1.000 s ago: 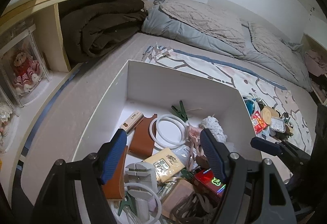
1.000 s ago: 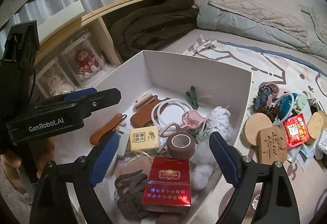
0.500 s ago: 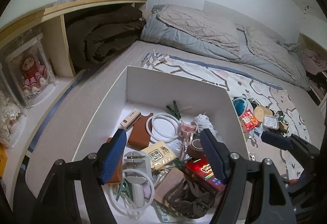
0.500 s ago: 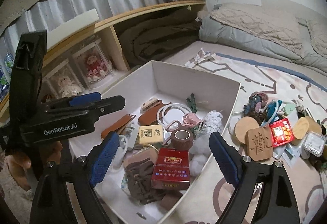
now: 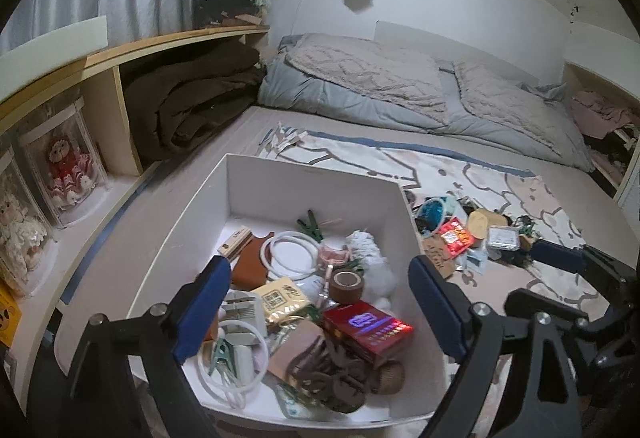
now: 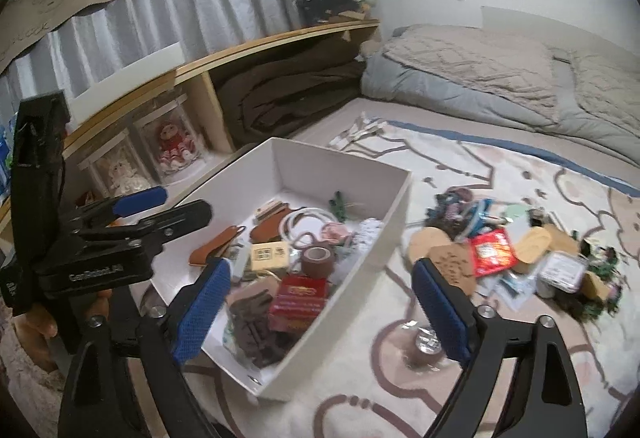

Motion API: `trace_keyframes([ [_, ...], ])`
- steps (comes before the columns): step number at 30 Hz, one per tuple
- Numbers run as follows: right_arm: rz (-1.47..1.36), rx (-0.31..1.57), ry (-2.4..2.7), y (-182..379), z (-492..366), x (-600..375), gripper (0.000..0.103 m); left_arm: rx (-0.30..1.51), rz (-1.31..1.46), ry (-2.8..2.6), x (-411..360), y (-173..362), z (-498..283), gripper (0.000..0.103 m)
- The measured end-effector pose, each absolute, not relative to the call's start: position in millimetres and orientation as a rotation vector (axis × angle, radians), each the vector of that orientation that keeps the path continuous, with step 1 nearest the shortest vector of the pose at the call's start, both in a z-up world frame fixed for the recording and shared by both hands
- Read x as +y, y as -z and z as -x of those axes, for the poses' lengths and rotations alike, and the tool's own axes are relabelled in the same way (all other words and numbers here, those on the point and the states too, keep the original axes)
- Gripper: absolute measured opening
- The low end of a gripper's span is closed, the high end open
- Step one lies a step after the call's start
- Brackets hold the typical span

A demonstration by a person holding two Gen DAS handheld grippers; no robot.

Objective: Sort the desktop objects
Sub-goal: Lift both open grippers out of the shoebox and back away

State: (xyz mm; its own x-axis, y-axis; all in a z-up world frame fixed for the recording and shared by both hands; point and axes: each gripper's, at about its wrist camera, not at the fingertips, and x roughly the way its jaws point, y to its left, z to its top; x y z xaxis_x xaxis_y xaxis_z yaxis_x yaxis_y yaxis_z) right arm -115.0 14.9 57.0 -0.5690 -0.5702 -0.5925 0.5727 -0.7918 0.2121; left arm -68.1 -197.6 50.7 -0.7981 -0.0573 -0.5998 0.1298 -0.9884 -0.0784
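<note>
A white box [image 5: 312,178] [image 6: 340,162] sits on the patterned bed cover, filled with small items: a red cigarette pack [image 5: 366,328] [image 6: 298,296], a brown tape roll [image 5: 347,282] [image 6: 318,258], a white ring [image 5: 290,256], a green clip [image 5: 310,224]. A pile of loose items [image 5: 468,234] [image 6: 516,250] lies right of the box, with a red packet [image 6: 492,248] and wooden discs [image 6: 430,242]. My left gripper [image 5: 320,312] is open and empty above the box's near end. My right gripper [image 6: 322,312] is open and empty, above the box's near right wall.
A wooden shelf [image 5: 112,86] on the left holds a folded brown blanket [image 5: 192,98] and dolls in clear cases [image 5: 66,170]. A grey quilt and pillows [image 5: 400,86] lie at the back. A small clear item [image 6: 426,342] lies on the cover near my right gripper.
Both grippers have pulled back and risen from the box, so more of the room shows. The right gripper has shifted right, toward the box's right wall. Both stay open and empty.
</note>
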Motion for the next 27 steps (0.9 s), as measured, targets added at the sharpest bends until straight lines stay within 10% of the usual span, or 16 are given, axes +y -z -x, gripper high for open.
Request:
trace_keyframes([
  [27, -0.865, 0.090, 2.474, -93, 85, 116, 0.103, 0.196, -0.905, 3.028, -113, -73, 42, 0.101],
])
